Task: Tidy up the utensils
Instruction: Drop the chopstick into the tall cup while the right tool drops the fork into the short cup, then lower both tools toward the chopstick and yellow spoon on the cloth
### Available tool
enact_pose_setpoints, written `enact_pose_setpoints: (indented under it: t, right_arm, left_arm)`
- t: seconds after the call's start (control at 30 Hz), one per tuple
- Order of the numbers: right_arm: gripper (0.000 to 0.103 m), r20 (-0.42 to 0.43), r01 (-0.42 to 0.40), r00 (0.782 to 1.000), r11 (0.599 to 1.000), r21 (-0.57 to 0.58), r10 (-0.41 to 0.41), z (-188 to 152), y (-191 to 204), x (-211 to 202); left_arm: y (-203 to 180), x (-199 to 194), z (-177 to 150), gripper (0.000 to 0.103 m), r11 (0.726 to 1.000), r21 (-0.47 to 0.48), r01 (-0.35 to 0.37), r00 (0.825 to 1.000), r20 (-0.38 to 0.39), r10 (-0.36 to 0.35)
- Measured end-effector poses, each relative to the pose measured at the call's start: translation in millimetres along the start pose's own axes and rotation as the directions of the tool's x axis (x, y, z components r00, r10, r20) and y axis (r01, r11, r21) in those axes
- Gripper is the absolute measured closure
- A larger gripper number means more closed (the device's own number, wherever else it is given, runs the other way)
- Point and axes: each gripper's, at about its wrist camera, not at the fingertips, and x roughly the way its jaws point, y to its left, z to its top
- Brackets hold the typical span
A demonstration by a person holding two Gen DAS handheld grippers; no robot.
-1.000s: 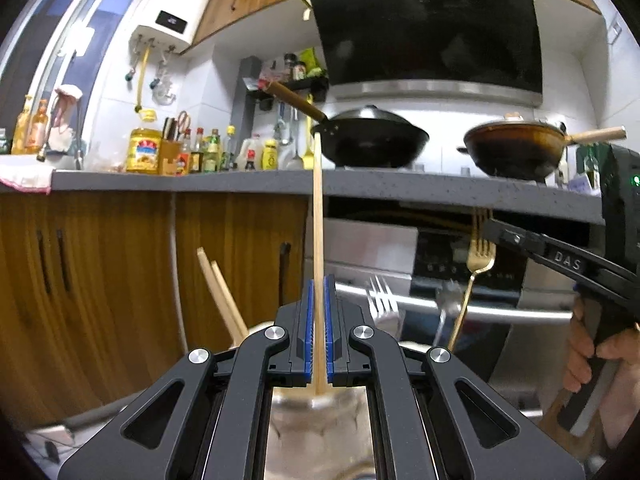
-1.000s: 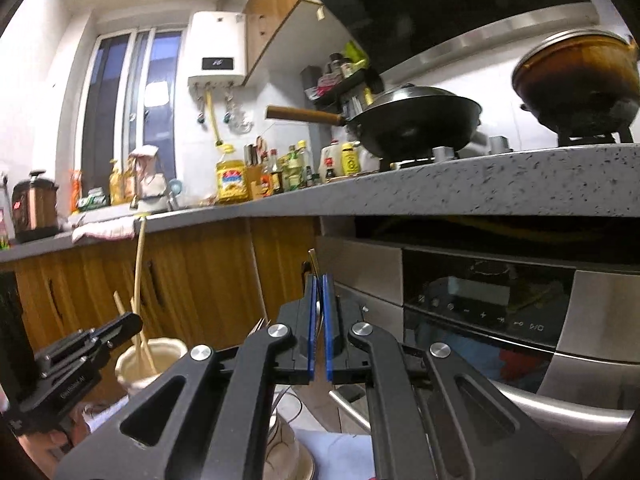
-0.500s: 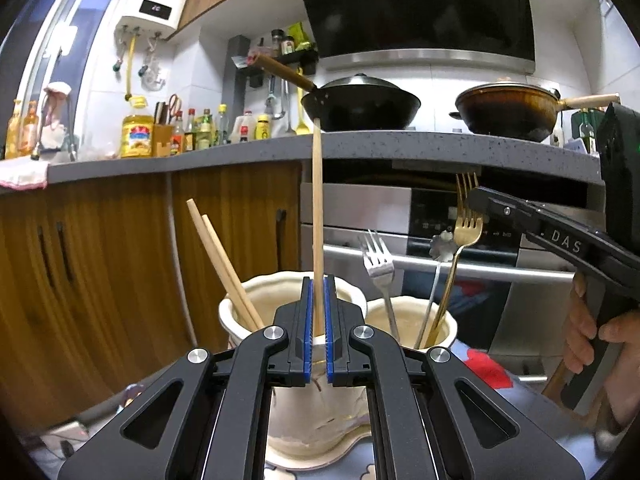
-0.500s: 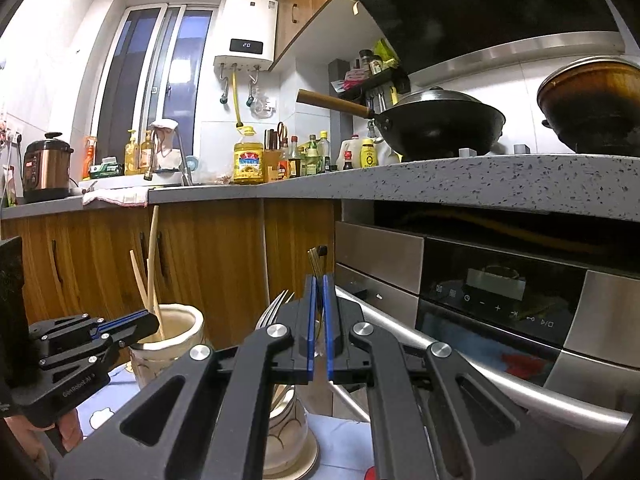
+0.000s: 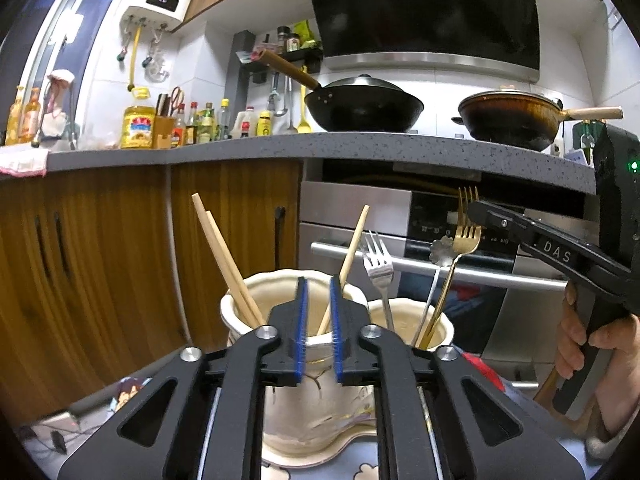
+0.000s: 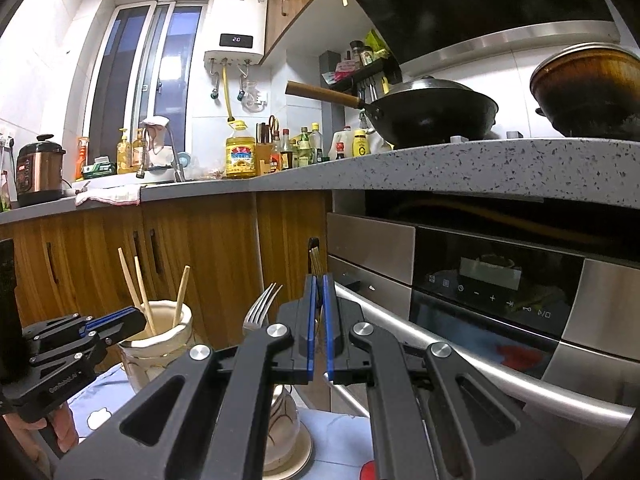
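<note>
The loose chopstick (image 5: 352, 248) leans in the cream left pot (image 5: 280, 304) at centre frame beside two others (image 5: 224, 256); the left tongs (image 5: 318, 312) stand open around nothing; the right tongs (image 6: 317, 320) pinch the gold fork (image 5: 460, 248) above the right pot (image 5: 404, 320), which already holds a silver fork (image 5: 378, 268). To finish well, lower the fork straight down between the stems before parting the tongs, lest it catch the rim. Both pots sit on a pale blue cloth (image 6: 340, 432) at lower frame; wooden cabinets (image 5: 100, 260), an oven (image 6: 500, 300) and a speckled bench (image 5: 360, 148) rise behind.

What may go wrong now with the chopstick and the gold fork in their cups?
The left claw is open close to the leaning chopstick; a crooked retreat may knock it or tip the cup. The right claw sits at the tines of the gold fork; lifting may drag it out.
</note>
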Motion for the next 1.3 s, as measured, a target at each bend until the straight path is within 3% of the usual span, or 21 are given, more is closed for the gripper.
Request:
enact_pose_setpoints:
  t: [0.37, 0.47, 0.57, 0.67, 0.73, 0.93, 1.1, 1.2, 1.3]
  right_arm:
    - [0.097, -0.024, 0.020, 1.000, 1.000, 0.015, -0.019, -0.4, -7.4, 7.1]
    - [0.075, -0.021, 0.015, 1.000, 0.999, 0.029, -0.014, -0.6, -9.1, 6.7]
    - [0.073, -0.013, 0.017, 1.000, 1.000, 0.024, -0.016, -0.9, -8.5, 4.7]
    - [0.058, -0.005, 0.010, 1.000, 0.999, 0.031, -0.010, -0.7, -9.4, 2.5]
    - [0.054, 0.000, 0.009, 1.000, 0.999, 0.031, -0.009, 0.1, -9.4, 0.6]
    - [0.031, 0.020, -0.006, 1.000, 0.999, 0.046, 0.005, 3.0, -11.3, -6.0]
    - [0.005, 0.020, -0.053, 0.998, 0.996, 0.066, 0.052, 3.5, -10.7, -15.3]
    - [0.005, 0.010, -0.060, 0.998, 0.996, 0.061, 0.059, 2.3, -6.3, -21.6]
    - [0.005, 0.002, -0.067, 0.998, 0.996, 0.064, 0.067, -0.1, -2.3, -29.2]
  left_arm:
    - [-2.7, -1.8, 0.0, 0.062, 1.000, -0.002, -0.006, 1.000, 0.010, 0.006]
    - [-2.7, -3.3, 0.7, 0.057, 1.000, -0.009, -0.003, 1.000, 0.016, 0.003]
    - [-2.7, -5.3, 2.1, 0.056, 1.000, -0.009, -0.009, 1.000, 0.023, 0.009]
    - [-3.1, -7.2, 3.2, 0.051, 1.000, -0.011, -0.011, 1.000, 0.028, 0.011]
    - [-3.7, -8.9, 4.0, 0.048, 1.000, -0.013, -0.009, 0.999, 0.032, 0.010]
    - [-9.6, -18.4, 8.1, 0.036, 1.000, -0.004, -0.007, 0.998, 0.056, 0.007]
    - [-11.9, -29.6, 9.1, 0.022, 1.000, 0.002, -0.018, 0.998, 0.064, 0.017]
    - [-12.2, -37.8, 7.8, 0.013, 0.999, 0.002, -0.036, 0.997, 0.073, 0.036]
    - [-10.3, -47.4, 5.2, 0.011, 0.999, 0.000, -0.045, 0.996, 0.072, 0.045]
